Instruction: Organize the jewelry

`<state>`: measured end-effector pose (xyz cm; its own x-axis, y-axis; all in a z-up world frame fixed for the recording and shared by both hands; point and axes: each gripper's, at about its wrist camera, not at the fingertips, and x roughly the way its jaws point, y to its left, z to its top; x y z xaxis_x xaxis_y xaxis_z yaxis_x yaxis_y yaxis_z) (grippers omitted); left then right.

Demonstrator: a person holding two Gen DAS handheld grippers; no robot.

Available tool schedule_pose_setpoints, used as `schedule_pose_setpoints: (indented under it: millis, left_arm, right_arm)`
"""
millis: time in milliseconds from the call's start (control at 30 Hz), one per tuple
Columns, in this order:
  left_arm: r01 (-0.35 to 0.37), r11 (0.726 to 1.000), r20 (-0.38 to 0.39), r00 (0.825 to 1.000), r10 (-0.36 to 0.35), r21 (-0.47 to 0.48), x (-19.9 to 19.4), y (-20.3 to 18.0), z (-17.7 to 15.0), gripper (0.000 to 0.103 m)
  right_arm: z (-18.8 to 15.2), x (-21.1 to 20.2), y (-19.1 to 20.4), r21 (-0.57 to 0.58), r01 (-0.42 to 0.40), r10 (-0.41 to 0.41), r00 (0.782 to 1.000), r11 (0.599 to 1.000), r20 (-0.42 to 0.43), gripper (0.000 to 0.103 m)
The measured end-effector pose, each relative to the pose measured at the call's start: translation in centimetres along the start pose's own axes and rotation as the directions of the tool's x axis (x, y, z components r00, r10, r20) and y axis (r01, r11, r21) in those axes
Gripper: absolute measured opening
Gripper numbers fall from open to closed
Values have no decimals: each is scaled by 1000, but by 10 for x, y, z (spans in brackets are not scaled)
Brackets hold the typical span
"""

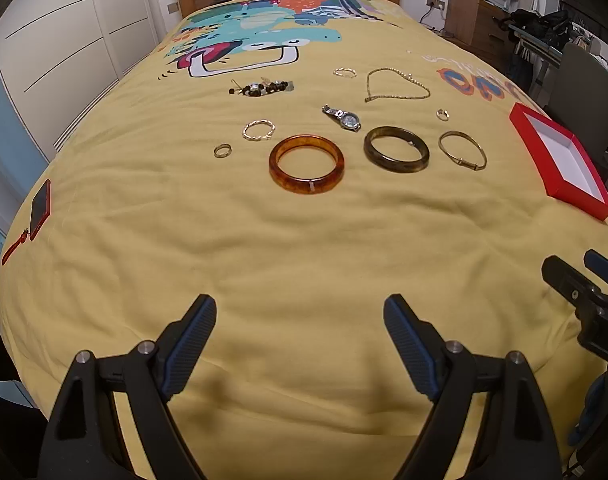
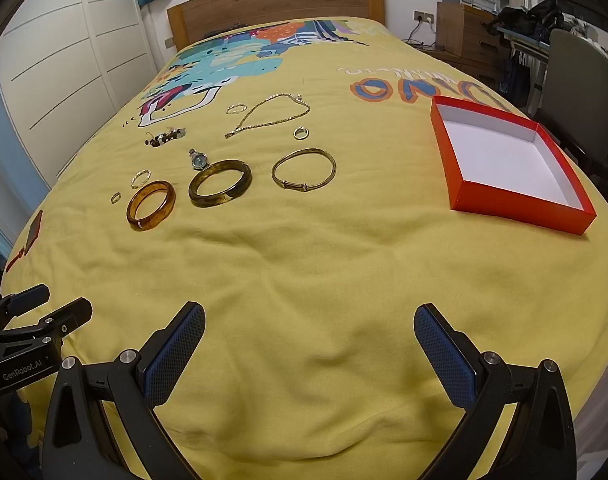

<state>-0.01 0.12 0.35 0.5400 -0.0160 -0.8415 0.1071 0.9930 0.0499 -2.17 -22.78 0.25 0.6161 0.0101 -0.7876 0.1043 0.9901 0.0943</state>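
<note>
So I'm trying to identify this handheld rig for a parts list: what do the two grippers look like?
Both look alike. The left gripper and the right gripper each have two matte black angular arms with silver round pins at the joints. Their fingers carry blue pads with a fine dotted grid texture. Seen from the right wrist view, the left gripper's black body bears white "GenRobot.AI" lettering. No cables, hands or sleeves show.

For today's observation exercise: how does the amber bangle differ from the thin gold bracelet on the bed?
The amber bangle is thick and see-through orange; the gold bracelet is thin wire-like metal. The bangle lies far from the red box; the bracelet lies nearer it. Both lie flat on the yellow bedspread, untouched.
</note>
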Motion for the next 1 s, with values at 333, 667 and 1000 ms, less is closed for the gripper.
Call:
schedule_pose_setpoints:
  millis: [333, 667, 1000]
  left_arm:
    - [-2, 1000, -6, 1000, 2, -6, 4, -1, 1, 85]
    - [-4, 1000, -7, 1000, 4, -8, 7, 0, 1, 85]
    - [-5, 1000, -12, 1000, 5, -10, 10, -1, 0, 85]
  right_arm:
    - [-2, 1, 0, 0, -2, 2, 1000, 1000, 0, 102]
    - [-4, 6, 0, -1, -11, 11, 1000, 1000, -2, 102]
    - [-4, 7, 1, 0, -20, 20, 1000, 1000, -7, 102]
